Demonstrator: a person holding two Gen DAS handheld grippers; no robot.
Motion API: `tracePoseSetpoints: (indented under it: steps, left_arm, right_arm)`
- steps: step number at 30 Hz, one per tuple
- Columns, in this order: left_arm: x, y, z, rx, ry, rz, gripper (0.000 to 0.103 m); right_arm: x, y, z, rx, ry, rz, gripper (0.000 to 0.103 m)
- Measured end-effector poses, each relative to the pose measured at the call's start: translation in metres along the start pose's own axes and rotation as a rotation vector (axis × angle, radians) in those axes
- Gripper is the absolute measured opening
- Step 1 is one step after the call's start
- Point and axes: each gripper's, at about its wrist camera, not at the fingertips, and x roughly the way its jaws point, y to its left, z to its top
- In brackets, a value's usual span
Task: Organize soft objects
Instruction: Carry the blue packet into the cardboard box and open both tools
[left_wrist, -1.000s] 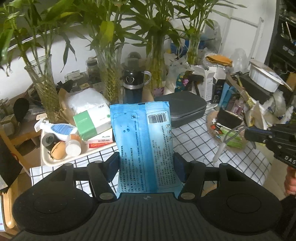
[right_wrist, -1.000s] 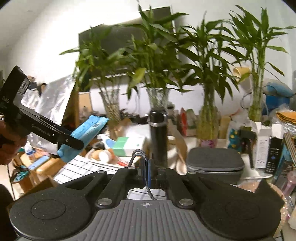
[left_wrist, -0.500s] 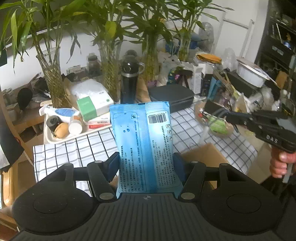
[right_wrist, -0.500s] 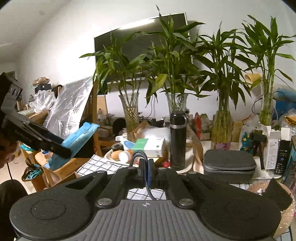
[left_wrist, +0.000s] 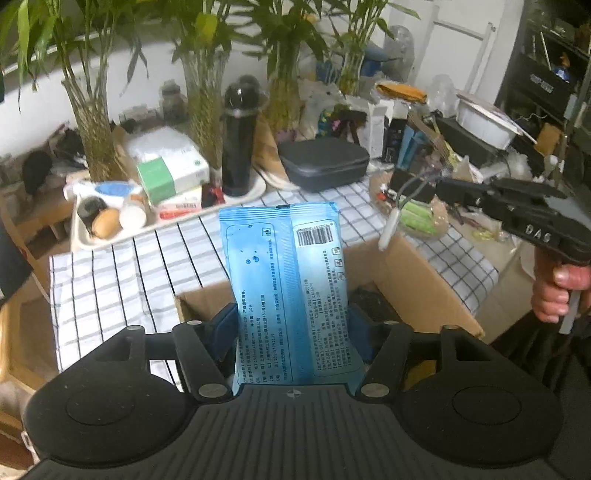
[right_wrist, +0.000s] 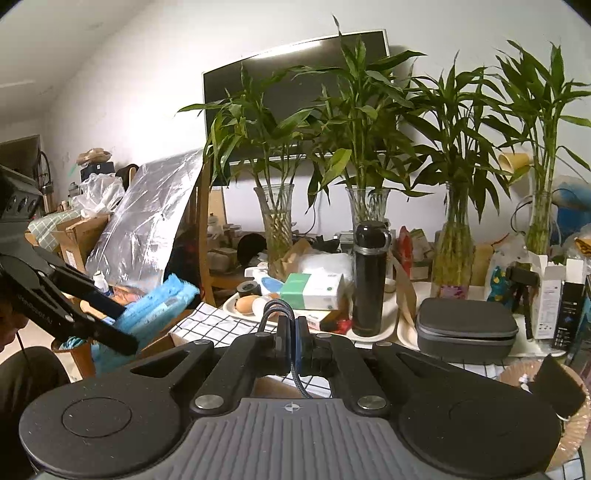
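My left gripper (left_wrist: 291, 332) is shut on a blue wipes pack (left_wrist: 288, 288) and holds it upright above an open cardboard box (left_wrist: 413, 269). The pack also shows in the right wrist view (right_wrist: 155, 310), at the left, between the left gripper's fingers. My right gripper (right_wrist: 293, 339) is shut on a grey braided cable (right_wrist: 280, 310). In the left wrist view the right gripper (left_wrist: 443, 190) is at the right, and the cable (left_wrist: 402, 199) hangs from it with a white plug over the box's far flap.
A checked tablecloth (left_wrist: 122, 266) covers the table. A white tray (left_wrist: 110, 229) with bottles and boxes, a black flask (left_wrist: 240, 144), a grey case (left_wrist: 325, 162), glass vases with bamboo (left_wrist: 207, 96) and much clutter stand behind.
My left gripper has risen and pulled back with the pack, so the cardboard box now shows below it. My right gripper has moved up with the cable.
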Motion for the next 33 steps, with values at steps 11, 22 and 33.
tracePoseSetpoints:
  steps: [11,22,33]
  left_arm:
    - [-0.008,0.012,-0.034,-0.087,-0.044,0.032,0.071]
    - [-0.030,0.009,-0.052,-0.060,-0.117,0.064,0.071]
    - [-0.029,0.017,-0.066,-0.043,-0.148,0.096,0.071]
  right_arm:
    - [-0.001,0.013,-0.009,-0.031,0.046,0.021,0.005]
    - [0.010,0.029,-0.014,-0.064,0.108,0.088,0.005]
    - [0.048,0.047,-0.023,-0.126,0.315,0.162,0.006]
